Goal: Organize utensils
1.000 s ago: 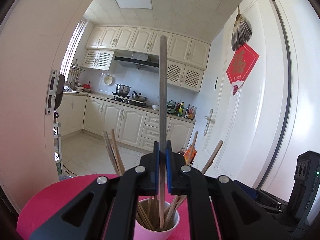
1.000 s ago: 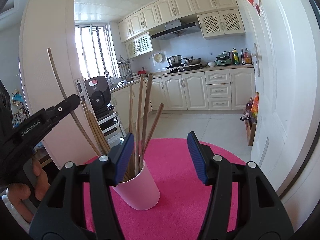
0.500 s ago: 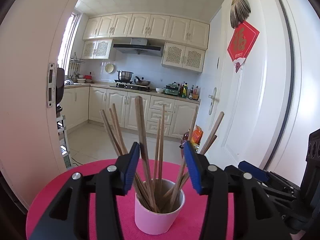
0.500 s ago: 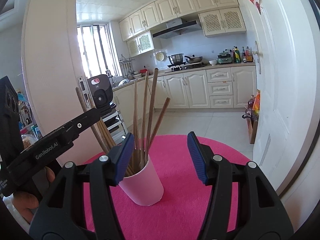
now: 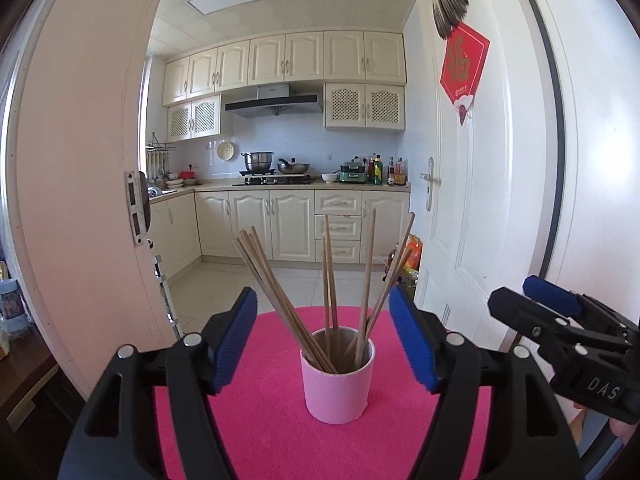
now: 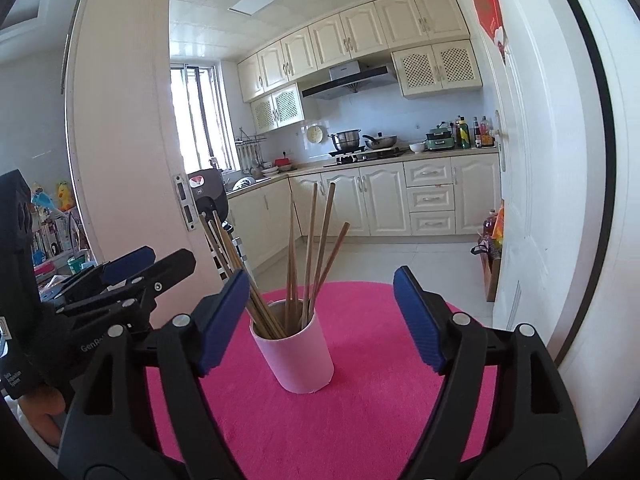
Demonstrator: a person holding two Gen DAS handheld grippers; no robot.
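We judge the sorting close to finished, as far as these views reach: every chopstick we can see already stands in the pink cup (image 5: 338,380), and no loose utensil lies on the bare mat around it, though the near part of the mat is hidden behind the gripper bodies, so we cannot rule out a stray piece there. The cup sits upright near the middle of the round magenta mat (image 5: 260,420), which looks felted and slightly fuzzy. The cup itself is a smooth, matte, slightly tapered cylinder, paler at the rim. The chopsticks (image 5: 276,292) are slim, straight, brown wooden sticks; one cluster leans against the cup's left rim, a few stand near upright in the centre, and others splay toward the right rim. Our left gripper (image 5: 322,340) hangs on the near side of the cup with its jaws spread wide and nothing between the ribbed blue pads. Our right gripper (image 6: 320,320) is likewise spread wide and empty, on the near side of the cup and a little to its right. Beyond the cup, cream kitchen cabinets (image 5: 276,224) line the far wall.
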